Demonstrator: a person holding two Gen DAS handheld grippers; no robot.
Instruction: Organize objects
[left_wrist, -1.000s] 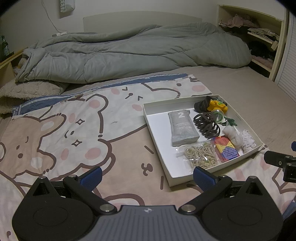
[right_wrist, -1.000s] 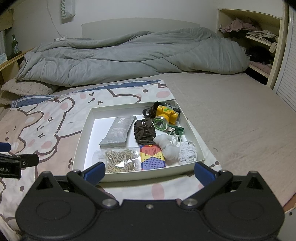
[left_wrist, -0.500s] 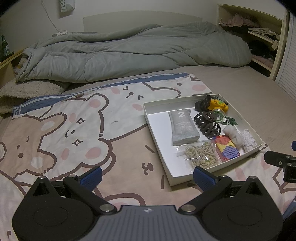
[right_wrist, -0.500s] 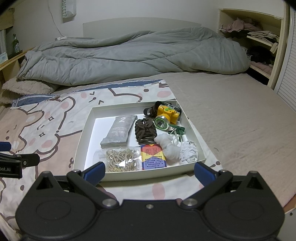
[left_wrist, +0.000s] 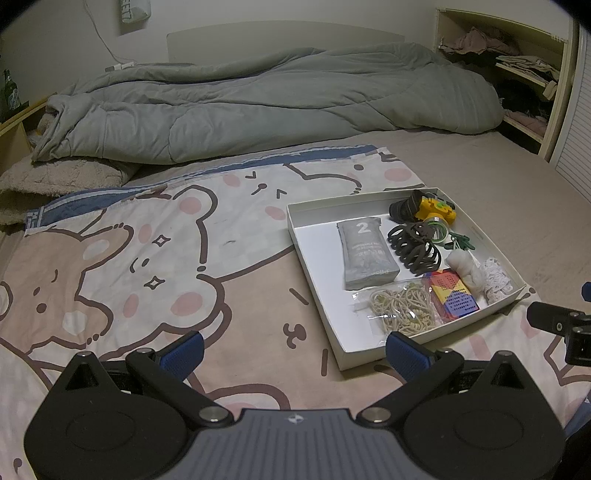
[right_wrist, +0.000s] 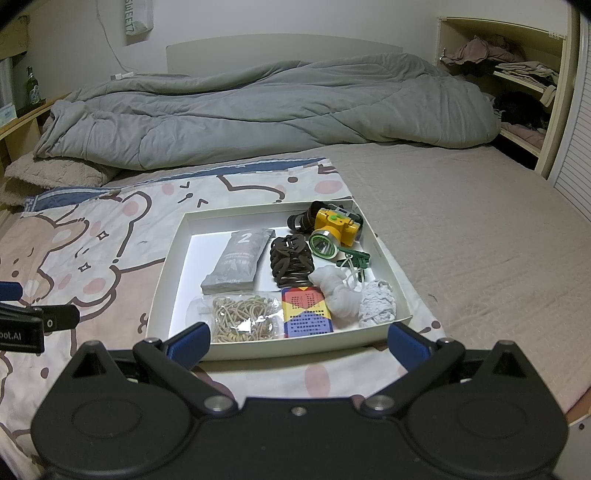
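A white shallow box (right_wrist: 173, 251) (left_wrist: 314, 243) lies on a cartoon-bear blanket on a bed. It holds a grey pouch marked 2 (right_wrist: 238, 260) (left_wrist: 365, 254), a brown hair claw (right_wrist: 291, 264) (left_wrist: 415, 247), a yellow headlamp (right_wrist: 334, 227) (left_wrist: 434, 212), a bag of rubber bands (right_wrist: 240, 319) (left_wrist: 400, 306), a colourful card (right_wrist: 304, 308) (left_wrist: 452, 297), white cloth pieces (right_wrist: 338, 291) and a green clip (right_wrist: 356, 258). My right gripper (right_wrist: 298, 341) is open and empty just in front of the box. My left gripper (left_wrist: 293, 352) is open and empty over the blanket, left of the box.
A rumpled grey duvet (right_wrist: 258, 107) lies across the back of the bed. A fuzzy beige pillow (left_wrist: 55, 181) is at the left. Shelves with clothes (right_wrist: 517, 74) stand at the right. A green bottle (right_wrist: 32, 85) stands on a ledge at the left.
The right gripper has edged slightly forward toward the box. The left gripper has hardly moved. Both stay open.
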